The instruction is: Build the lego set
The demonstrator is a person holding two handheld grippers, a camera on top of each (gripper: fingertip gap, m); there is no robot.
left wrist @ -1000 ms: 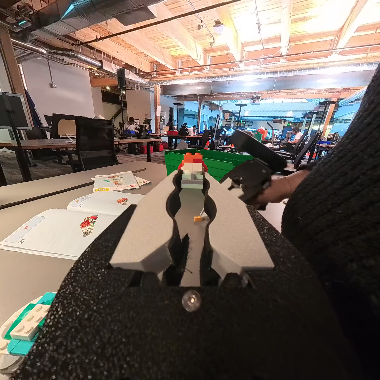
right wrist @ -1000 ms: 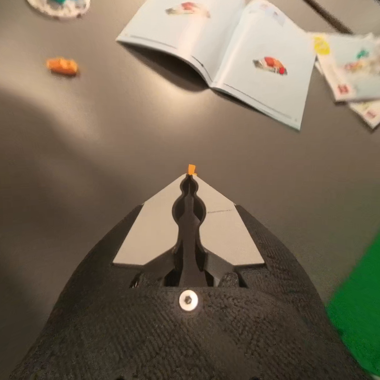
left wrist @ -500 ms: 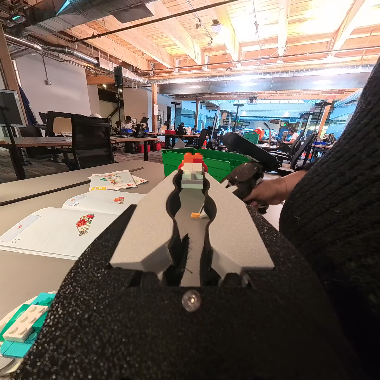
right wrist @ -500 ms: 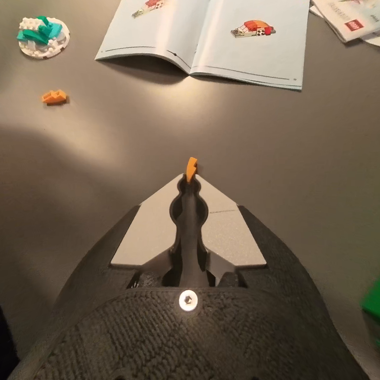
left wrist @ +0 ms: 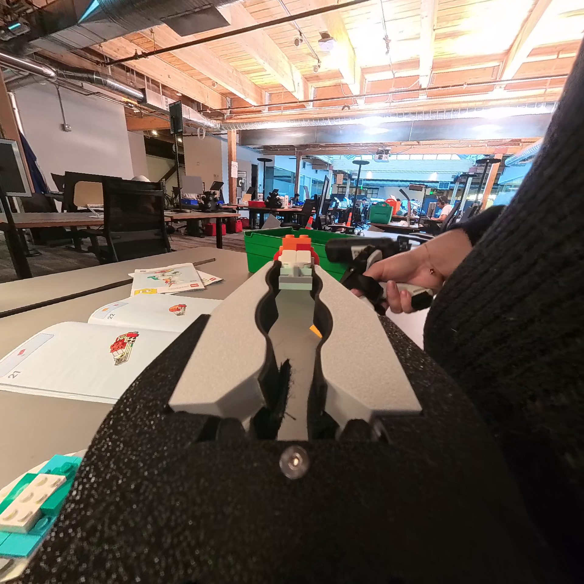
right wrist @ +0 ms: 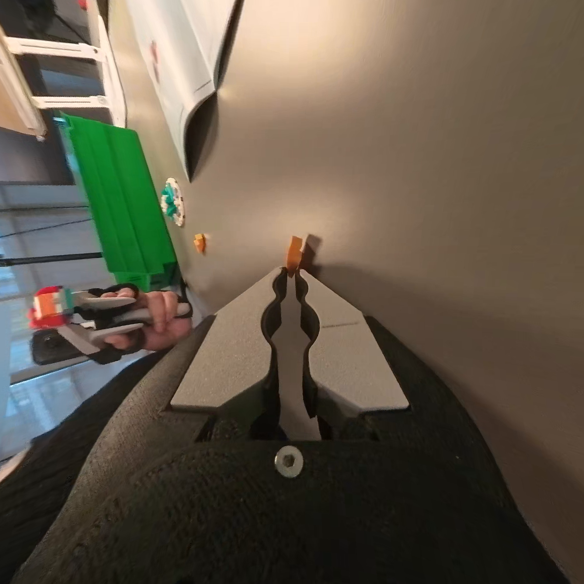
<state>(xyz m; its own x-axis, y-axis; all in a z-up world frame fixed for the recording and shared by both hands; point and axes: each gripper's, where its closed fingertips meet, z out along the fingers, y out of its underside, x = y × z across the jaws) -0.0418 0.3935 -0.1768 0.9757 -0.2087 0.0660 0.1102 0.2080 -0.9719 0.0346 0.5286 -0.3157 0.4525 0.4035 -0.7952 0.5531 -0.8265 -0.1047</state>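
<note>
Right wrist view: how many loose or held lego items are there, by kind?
Small orange pieces: 2, one in the right gripper, one lying on the table.
Multi-brick assemblies: 2, the red-orange-white build in the left gripper, and the teal-white round base.
Total: 4.

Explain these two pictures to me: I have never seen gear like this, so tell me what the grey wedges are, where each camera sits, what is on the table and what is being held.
No robot here: a person holds a handheld two-finger gripper in each hand, with a camera on each looking along its grey fingers.

The left wrist view shows the left gripper shut on a small lego build of orange, red, white and pale green bricks.

The right wrist view is rolled sideways. The right gripper pinches a small orange piece at its tips.

On the grey table lie an open instruction booklet, more leaflets, a green bin, a round white and teal build and a loose orange brick.
</note>
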